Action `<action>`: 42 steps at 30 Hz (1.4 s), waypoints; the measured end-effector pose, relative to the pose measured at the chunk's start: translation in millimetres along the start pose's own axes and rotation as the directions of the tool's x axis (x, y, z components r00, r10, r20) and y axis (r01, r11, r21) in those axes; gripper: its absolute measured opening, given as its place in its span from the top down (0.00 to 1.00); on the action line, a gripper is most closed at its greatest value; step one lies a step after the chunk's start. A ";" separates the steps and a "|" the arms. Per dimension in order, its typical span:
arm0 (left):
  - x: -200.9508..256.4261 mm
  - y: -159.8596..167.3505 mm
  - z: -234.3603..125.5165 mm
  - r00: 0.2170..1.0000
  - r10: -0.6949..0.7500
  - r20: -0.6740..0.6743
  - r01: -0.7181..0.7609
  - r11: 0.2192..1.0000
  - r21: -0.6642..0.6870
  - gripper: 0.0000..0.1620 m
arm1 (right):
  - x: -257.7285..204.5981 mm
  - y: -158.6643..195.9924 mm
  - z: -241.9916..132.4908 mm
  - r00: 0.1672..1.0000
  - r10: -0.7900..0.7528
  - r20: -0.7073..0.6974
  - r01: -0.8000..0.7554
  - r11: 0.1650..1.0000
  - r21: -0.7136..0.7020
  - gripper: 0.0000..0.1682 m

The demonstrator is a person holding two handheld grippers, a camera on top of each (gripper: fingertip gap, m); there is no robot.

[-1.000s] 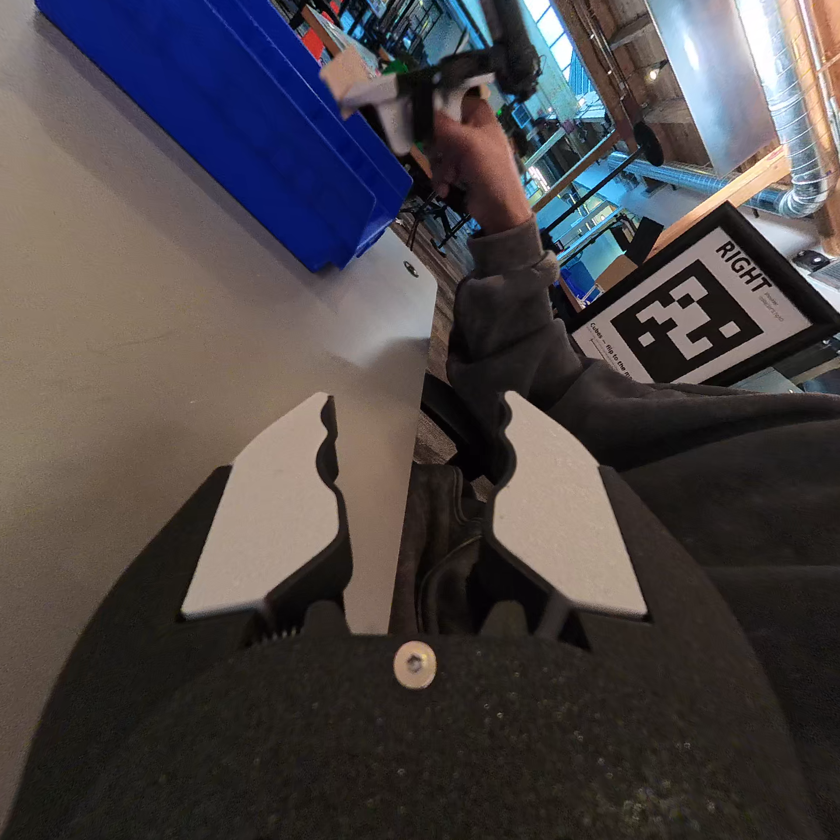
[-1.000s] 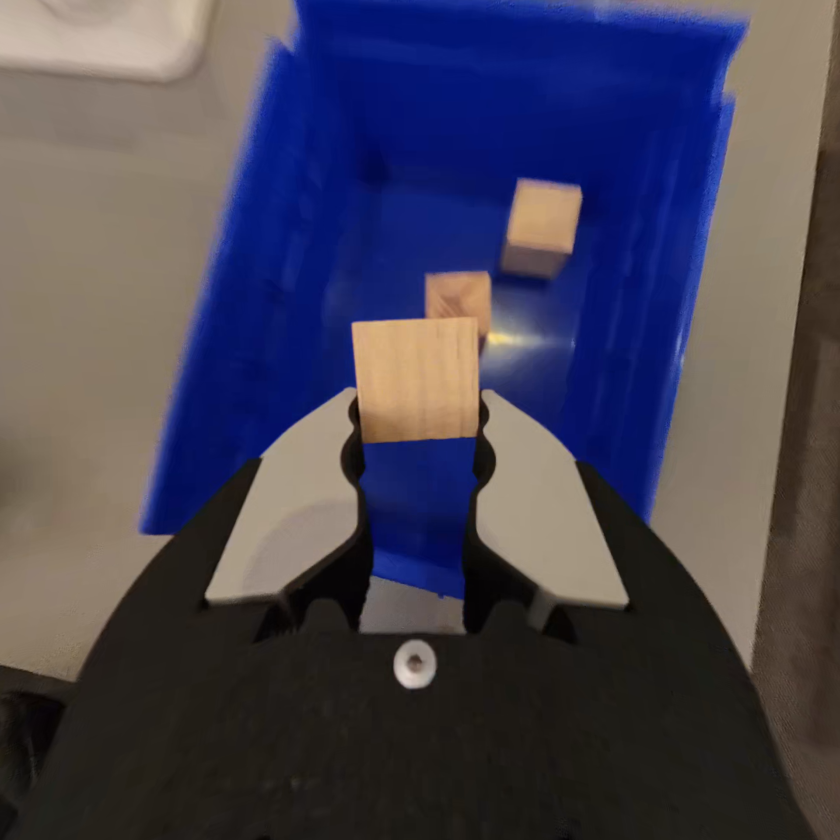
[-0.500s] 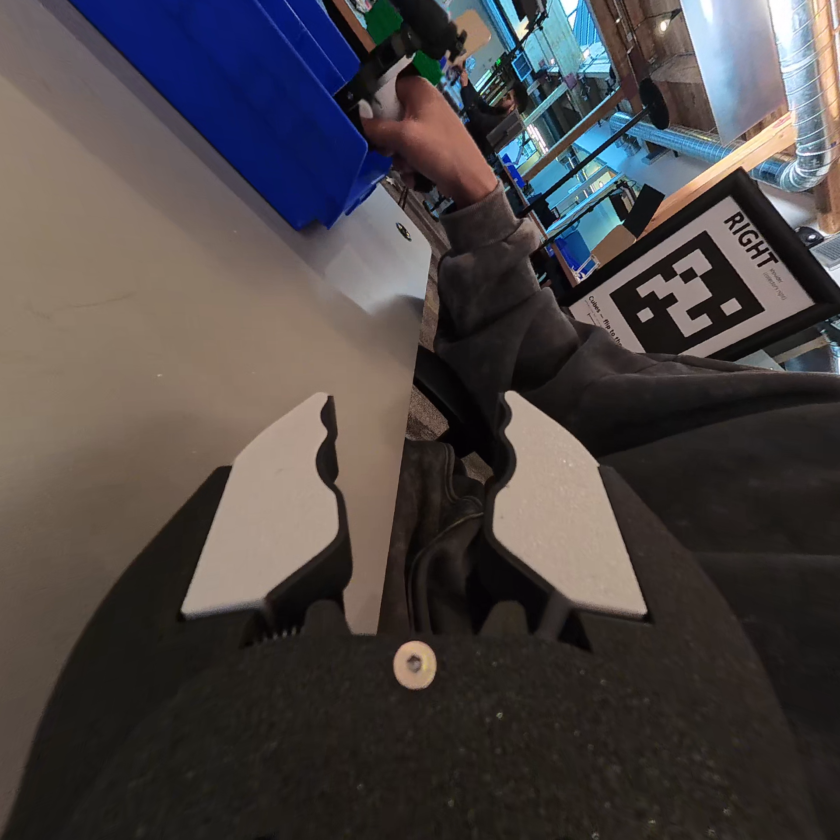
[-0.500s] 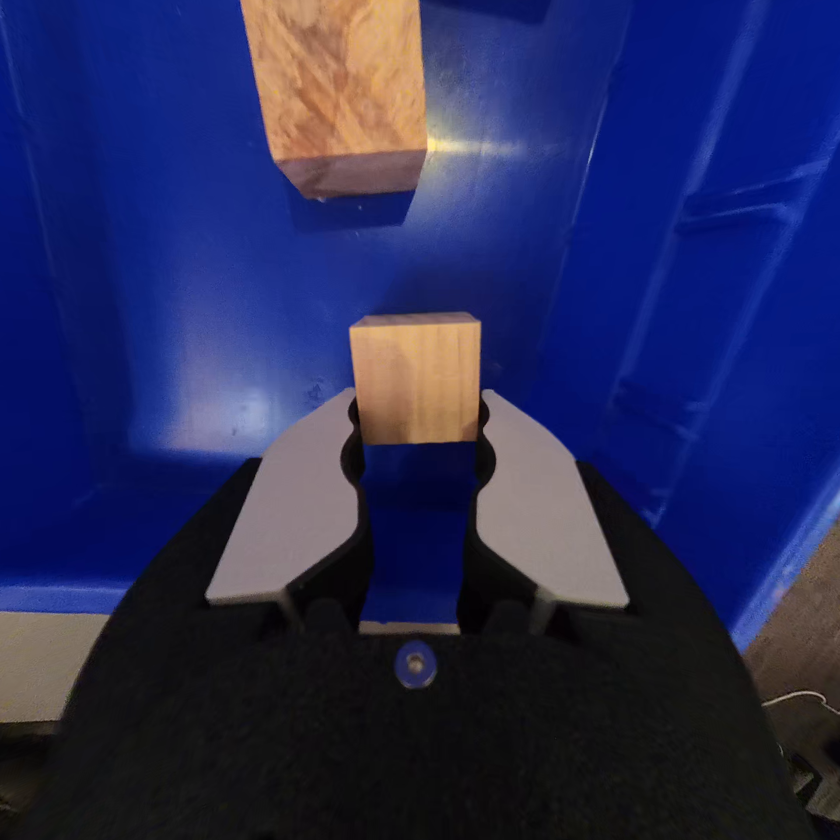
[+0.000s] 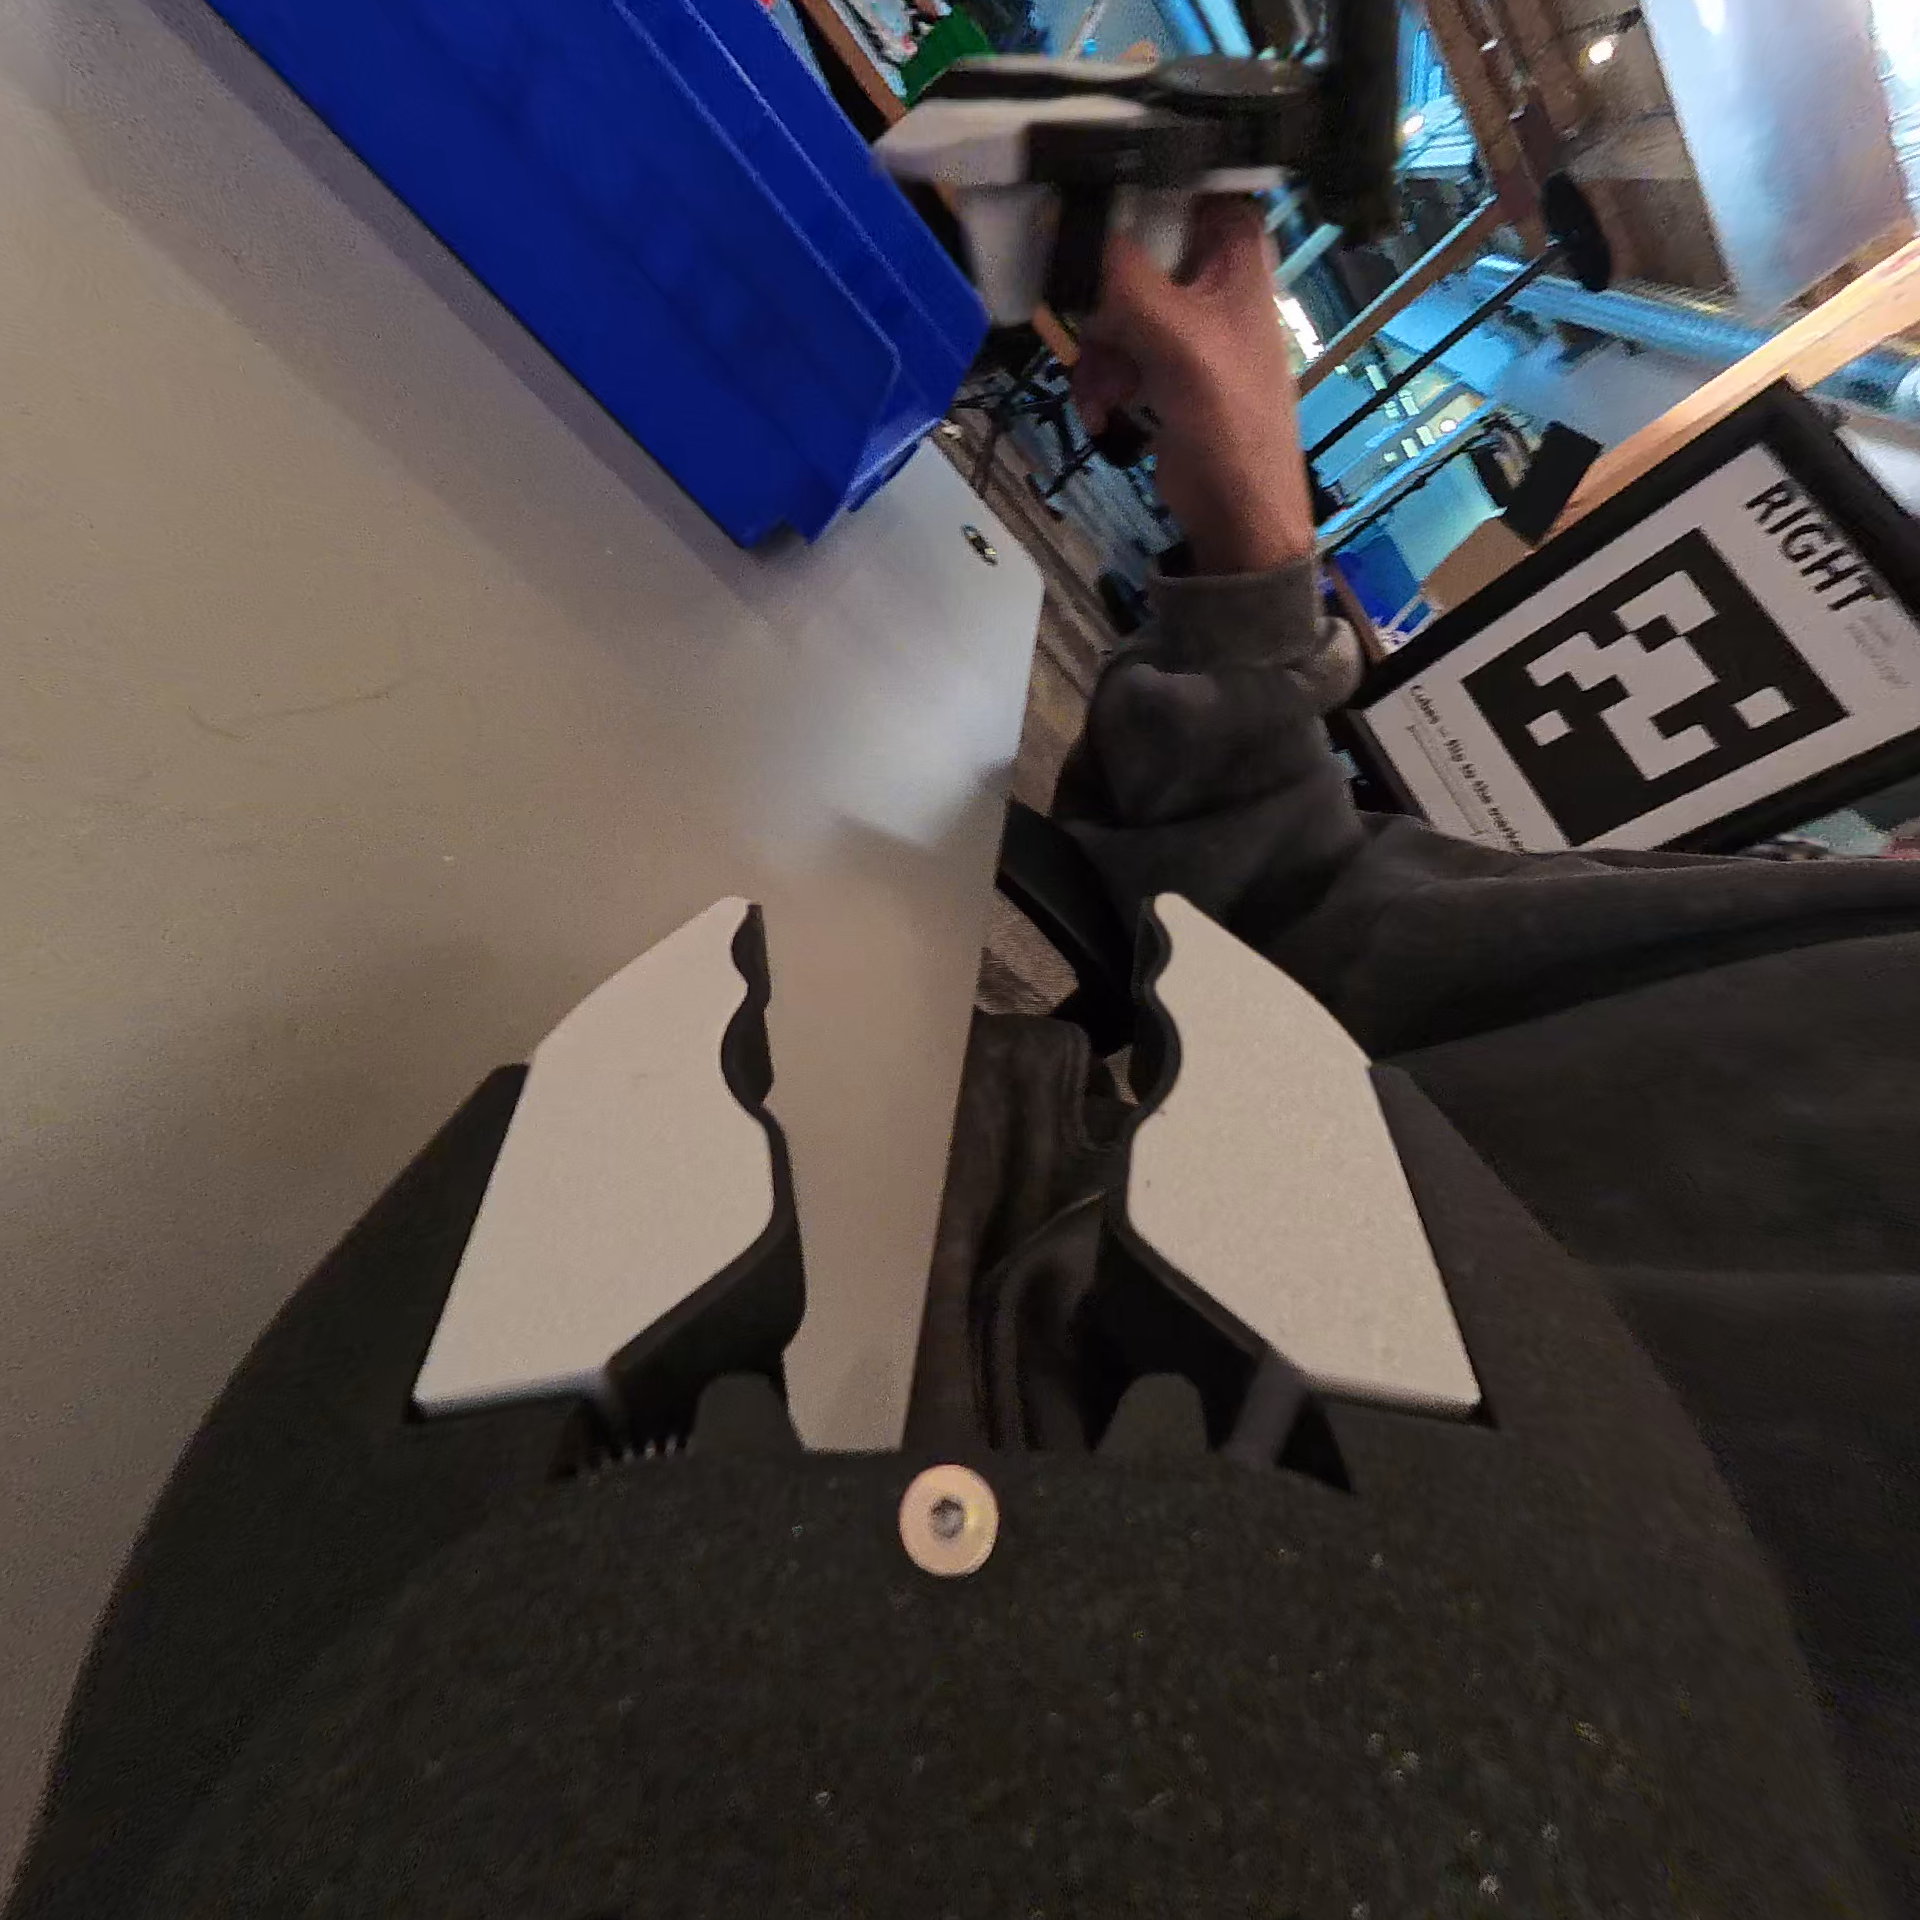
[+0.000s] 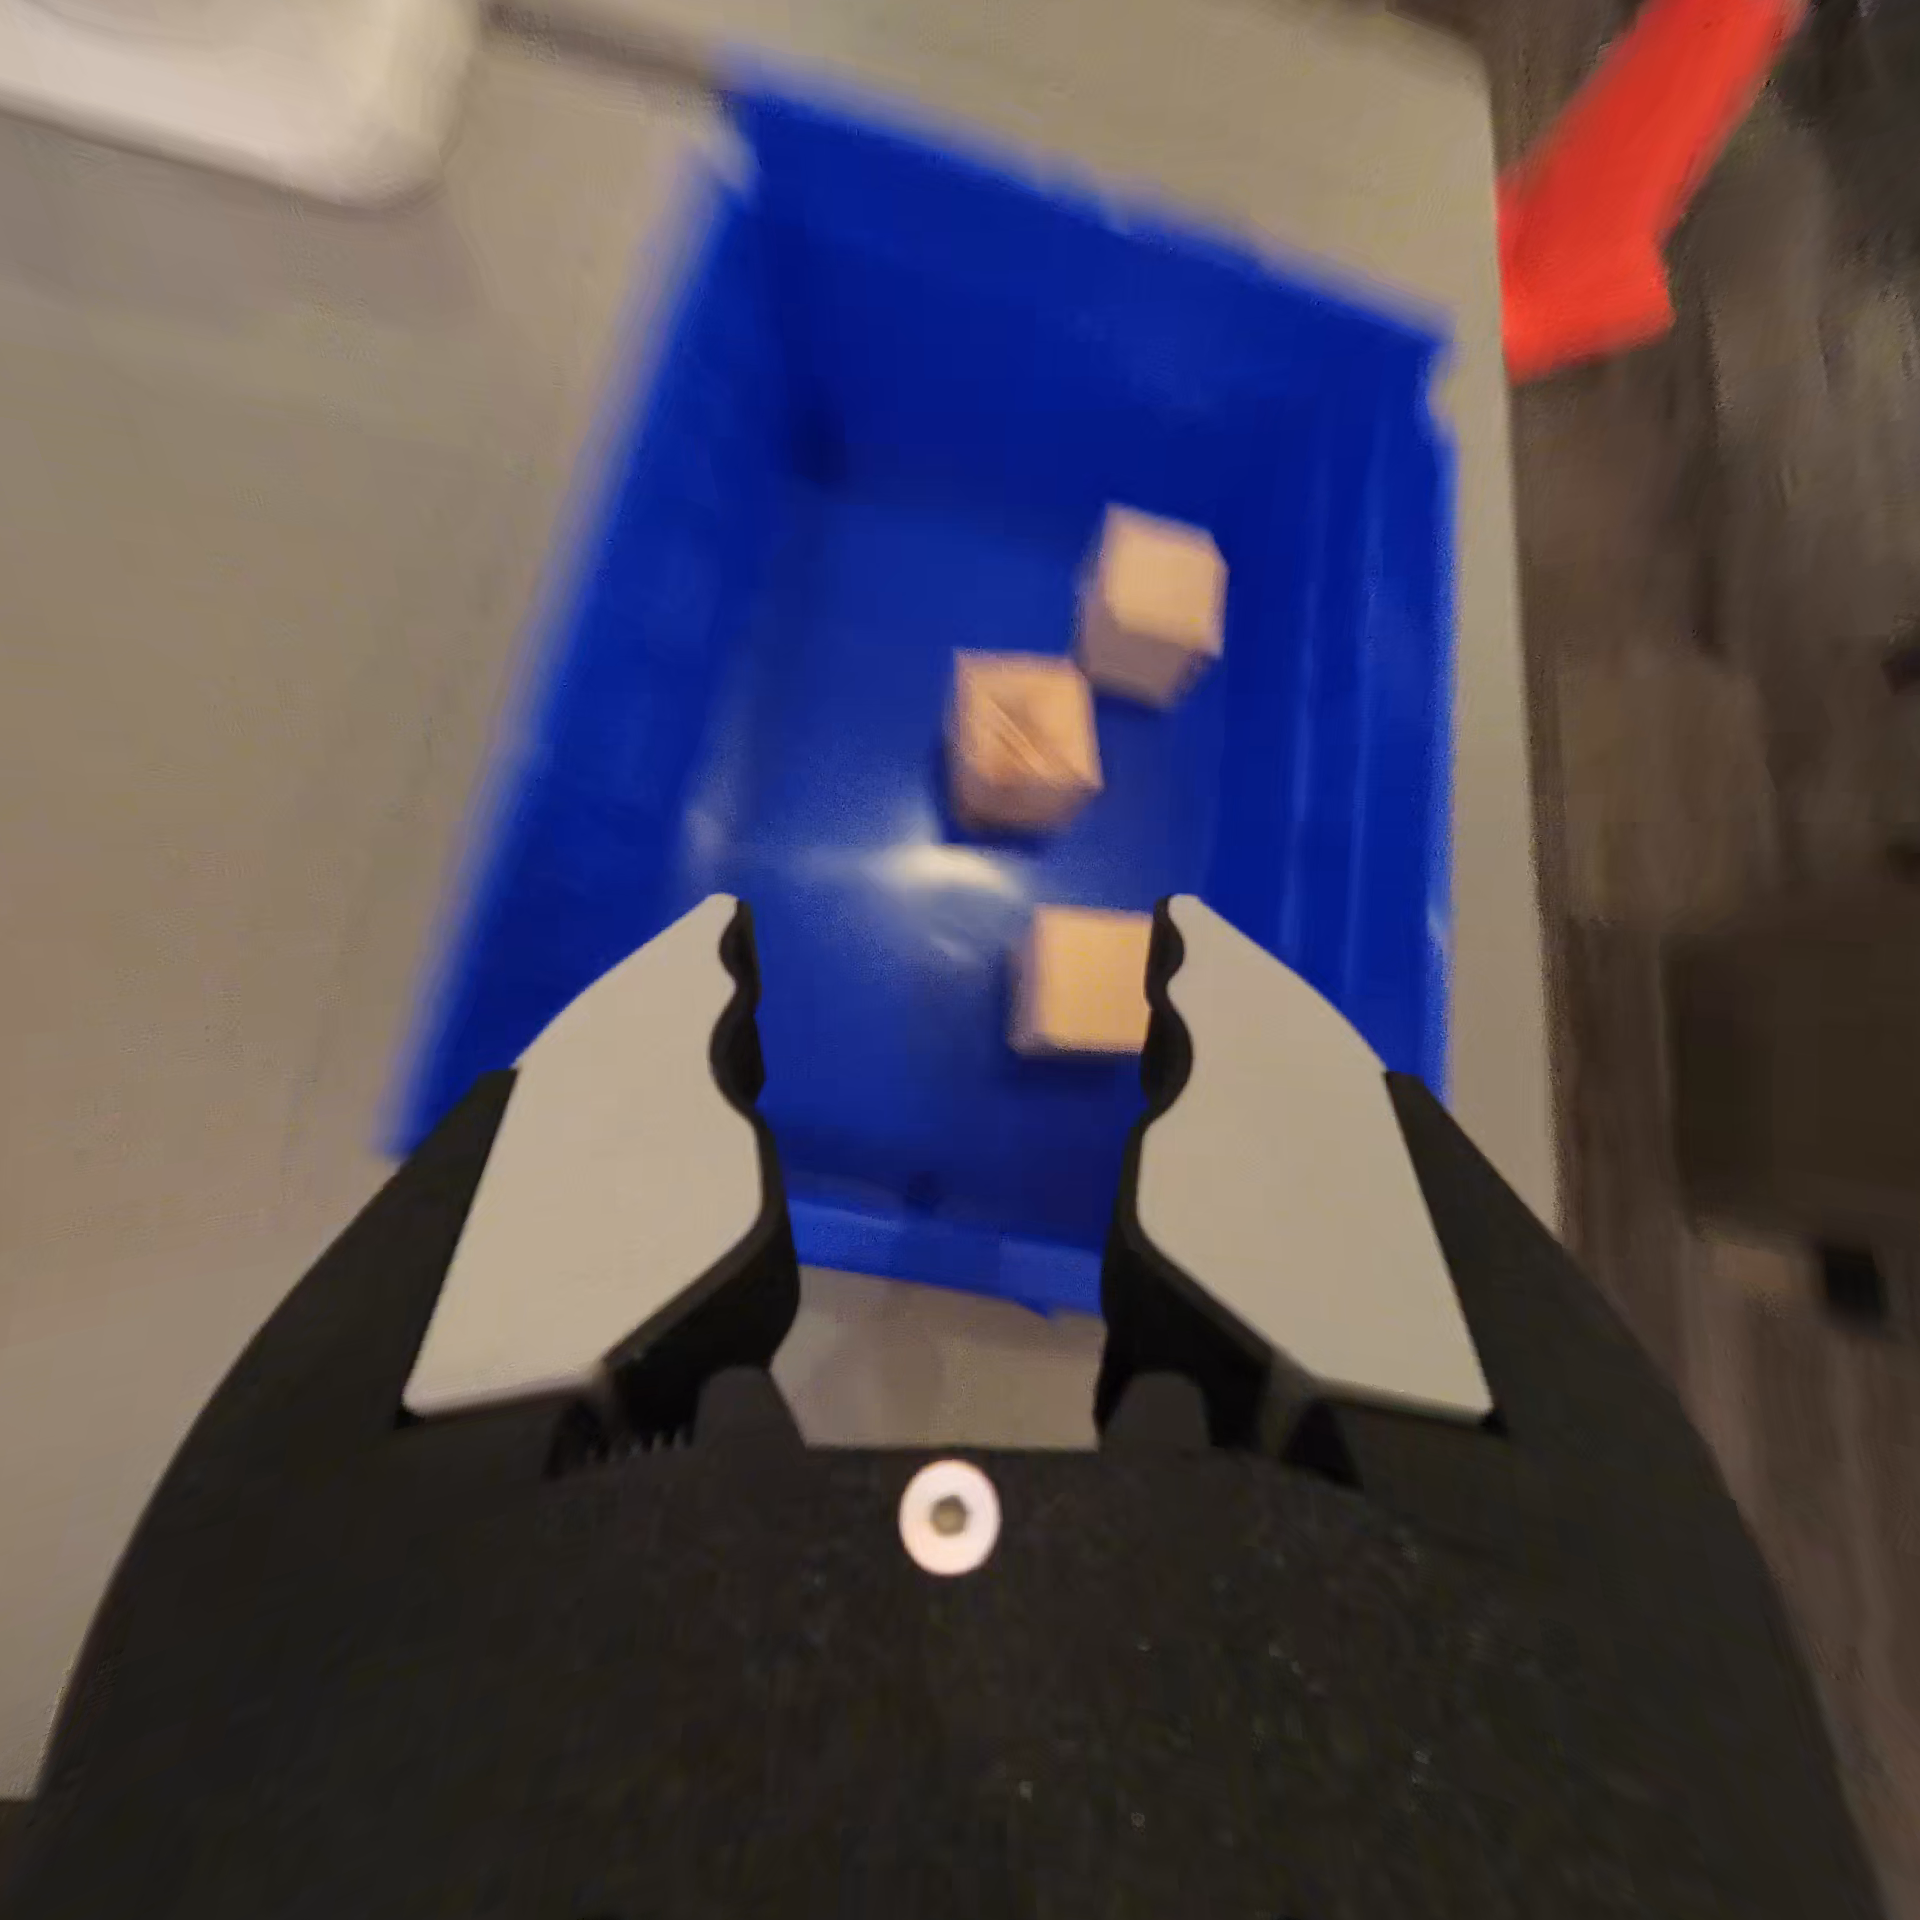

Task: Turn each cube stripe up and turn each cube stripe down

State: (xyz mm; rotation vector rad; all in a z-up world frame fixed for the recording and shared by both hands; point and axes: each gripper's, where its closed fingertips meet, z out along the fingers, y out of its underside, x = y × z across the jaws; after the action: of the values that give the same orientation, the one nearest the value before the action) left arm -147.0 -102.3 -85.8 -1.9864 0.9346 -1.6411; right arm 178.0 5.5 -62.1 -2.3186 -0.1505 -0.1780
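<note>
Three wooden cubes lie on the floor of a blue bin (image 6: 644, 790) in the blurred right wrist view: a near one (image 6: 1081, 992), a middle one (image 6: 1023, 743) and a far one (image 6: 1153, 603). No stripe can be made out on them. My right gripper (image 6: 951, 914) is open and empty, high above the bin's near end. My left gripper (image 5: 951, 914) is open and empty, tilted over the table's front edge (image 5: 977, 935). In the left wrist view the bin (image 5: 665, 239) shows from the side, with the other gripper (image 5: 1049, 156) held above it by a hand.
The bin sits near the right edge of a grey table (image 6: 208, 623). A white object (image 6: 239, 83) lies at the far left. A red thing (image 6: 1621, 208) is beyond the table's right edge. A framed marker sign (image 5: 1642, 665) and a dark sleeve (image 5: 1455, 935) are to my left gripper's right.
My right gripper let go of the cube inside the bin, opened, and rose out above it. The cube now rests on the bin floor. My left gripper has barely moved.
</note>
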 end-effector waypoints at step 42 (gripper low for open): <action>-269.3 -48.8 -277.7 0.659 0.525 0.539 0.120 0.633 -0.764 0.73 | -247.0 15.1 -31.5 0.454 -0.131 0.881 -0.278 0.919 0.280 0.64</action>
State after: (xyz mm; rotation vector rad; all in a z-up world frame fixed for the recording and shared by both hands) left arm -427.3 152.9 -177.0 -2.5456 1.5661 -0.1083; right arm -64.9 -40.9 -94.8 -1.7577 -0.5560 1.0901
